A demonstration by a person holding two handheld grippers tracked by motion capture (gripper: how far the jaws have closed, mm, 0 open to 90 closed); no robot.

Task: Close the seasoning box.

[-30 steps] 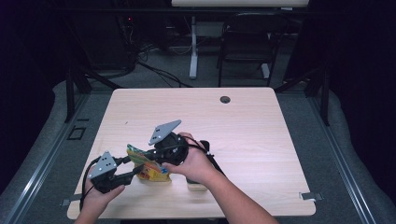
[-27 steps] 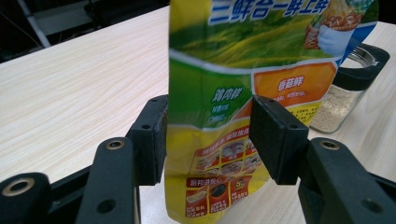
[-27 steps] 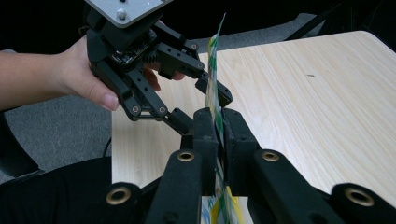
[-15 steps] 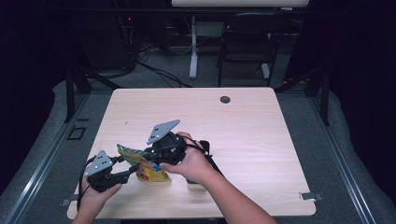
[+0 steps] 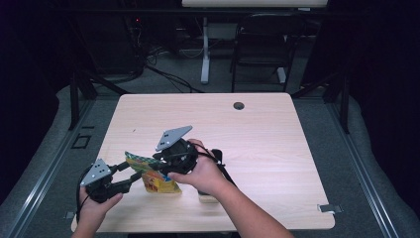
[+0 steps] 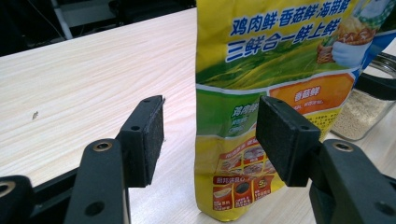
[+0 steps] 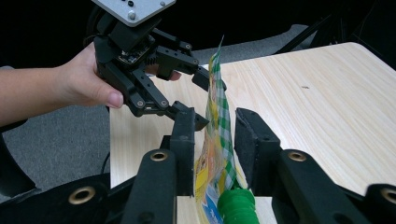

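Pouch standing upright near the table's six-o'clock edge, long axis vertical, between both grippers: left gripper at its nine o'clock, right gripper astride its top edge, both with jaws just opening, pads clear.

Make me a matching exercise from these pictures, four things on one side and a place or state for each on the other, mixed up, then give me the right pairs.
Things:
1. yellow and green pouch
2. glass jar
3. round hole
4. right gripper

Places or states:
A. near the far edge of the table
B. holds pale grains and stands beside the pouch
C. stands upright between open pads that do not press on it
D. jaws straddle the pouch's thin edge with a gap on each side

Pairs: 1-C, 2-B, 3-A, 4-D
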